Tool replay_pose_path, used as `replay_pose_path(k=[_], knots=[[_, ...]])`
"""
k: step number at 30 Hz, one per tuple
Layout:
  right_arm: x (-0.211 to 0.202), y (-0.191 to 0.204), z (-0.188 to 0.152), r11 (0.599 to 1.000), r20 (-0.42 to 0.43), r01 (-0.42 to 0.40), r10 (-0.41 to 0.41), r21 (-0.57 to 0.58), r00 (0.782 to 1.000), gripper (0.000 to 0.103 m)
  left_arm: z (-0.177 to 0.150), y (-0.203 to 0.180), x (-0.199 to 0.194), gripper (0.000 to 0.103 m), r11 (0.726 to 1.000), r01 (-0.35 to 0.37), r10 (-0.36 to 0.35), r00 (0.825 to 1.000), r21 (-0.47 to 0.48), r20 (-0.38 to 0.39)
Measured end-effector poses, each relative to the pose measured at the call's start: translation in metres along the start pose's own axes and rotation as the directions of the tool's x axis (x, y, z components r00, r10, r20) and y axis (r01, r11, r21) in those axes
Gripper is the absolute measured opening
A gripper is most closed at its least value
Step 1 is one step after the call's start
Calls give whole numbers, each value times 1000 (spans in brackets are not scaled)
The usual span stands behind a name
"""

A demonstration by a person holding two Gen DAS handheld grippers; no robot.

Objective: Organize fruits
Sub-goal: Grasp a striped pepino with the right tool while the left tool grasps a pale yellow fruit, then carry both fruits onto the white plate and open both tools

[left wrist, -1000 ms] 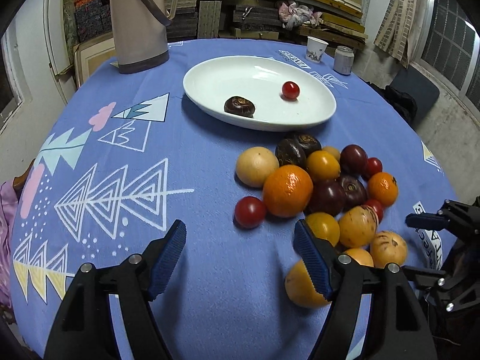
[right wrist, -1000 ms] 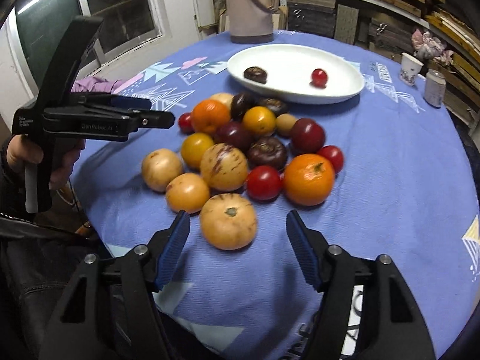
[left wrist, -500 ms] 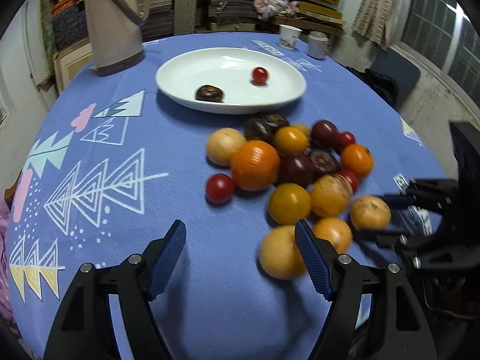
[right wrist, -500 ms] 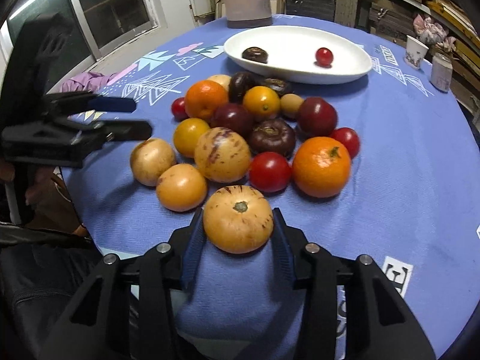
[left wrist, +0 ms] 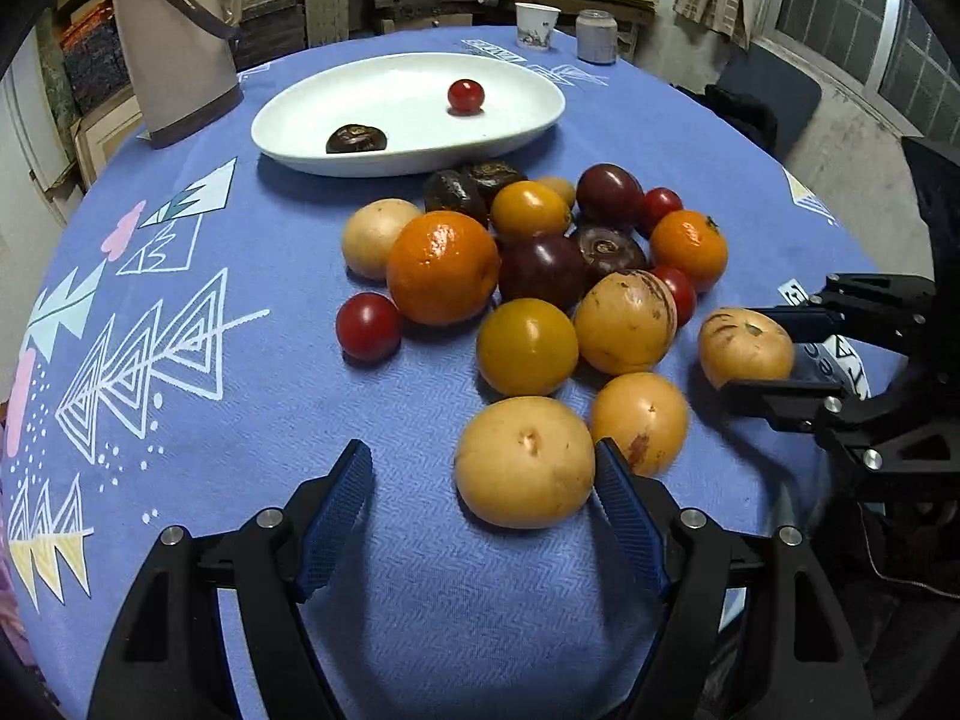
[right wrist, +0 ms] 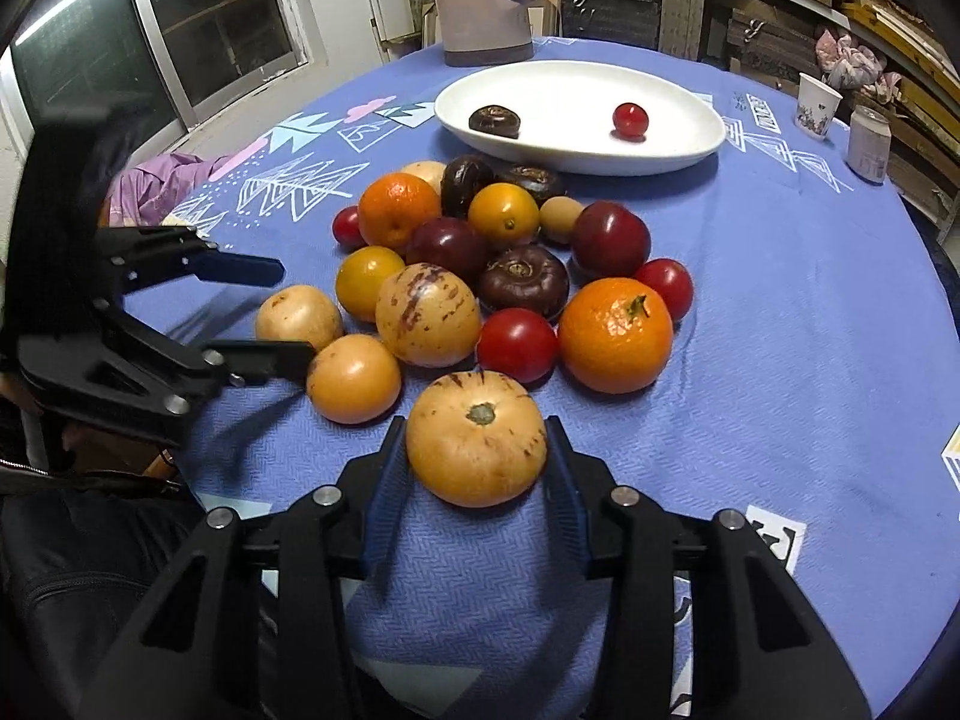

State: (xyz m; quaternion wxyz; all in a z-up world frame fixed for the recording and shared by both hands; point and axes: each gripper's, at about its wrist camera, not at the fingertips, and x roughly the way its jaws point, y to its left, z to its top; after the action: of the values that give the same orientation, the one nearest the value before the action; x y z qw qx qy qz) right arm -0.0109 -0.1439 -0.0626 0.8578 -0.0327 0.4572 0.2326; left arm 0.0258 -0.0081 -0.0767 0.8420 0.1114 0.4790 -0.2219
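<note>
A pile of oranges, red tomatoes, dark plums and yellow fruits [left wrist: 540, 276] lies on the blue tablecloth. Behind it a white plate [left wrist: 390, 90] holds a dark fruit [left wrist: 356, 138] and a small red tomato [left wrist: 465, 96]. My left gripper [left wrist: 483, 468] is open around a pale yellow fruit [left wrist: 525, 462]. The fruit rests against the right pad, and the left pad stands apart from it. My right gripper [right wrist: 476, 426] is shut on a speckled yellow fruit [right wrist: 477, 438] at the near edge of the pile. In the left wrist view the right gripper [left wrist: 774, 354] holds that speckled fruit [left wrist: 744, 345].
A beige thermos jug [left wrist: 174, 42] stands behind the plate at the left. A paper cup [left wrist: 537, 24] and a small jar [left wrist: 596, 36] sit at the far table edge. Purple cloth [right wrist: 162, 180] hangs at the table's left side. Shelves line the back wall.
My right gripper has shut on the speckled yellow fruit. My left gripper has moved down and right, so the pale yellow fruit now sits between its fingers.
</note>
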Motion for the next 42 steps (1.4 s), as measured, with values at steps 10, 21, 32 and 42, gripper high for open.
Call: replay_pose_path(k=[10,21,32,42], knots=[[0,1,0,1000,-2,-5,5,-1,1000,44,-4,7,2,46,998,61,-61,998,-25,0],[-23,-4,17,1000,74,18,-18,-3,997,44,11,17,-30,46,999,23,-20,996,-28,90],[-51,-14,69,993,187,100,-86,-66,978,44,56,34,-47,46,998,-27,35,986,-52,162],[-43,-37,117,992,214,113,-100,-52,972,44,108,57,-41,47,993,-39,60,978,-107,199]])
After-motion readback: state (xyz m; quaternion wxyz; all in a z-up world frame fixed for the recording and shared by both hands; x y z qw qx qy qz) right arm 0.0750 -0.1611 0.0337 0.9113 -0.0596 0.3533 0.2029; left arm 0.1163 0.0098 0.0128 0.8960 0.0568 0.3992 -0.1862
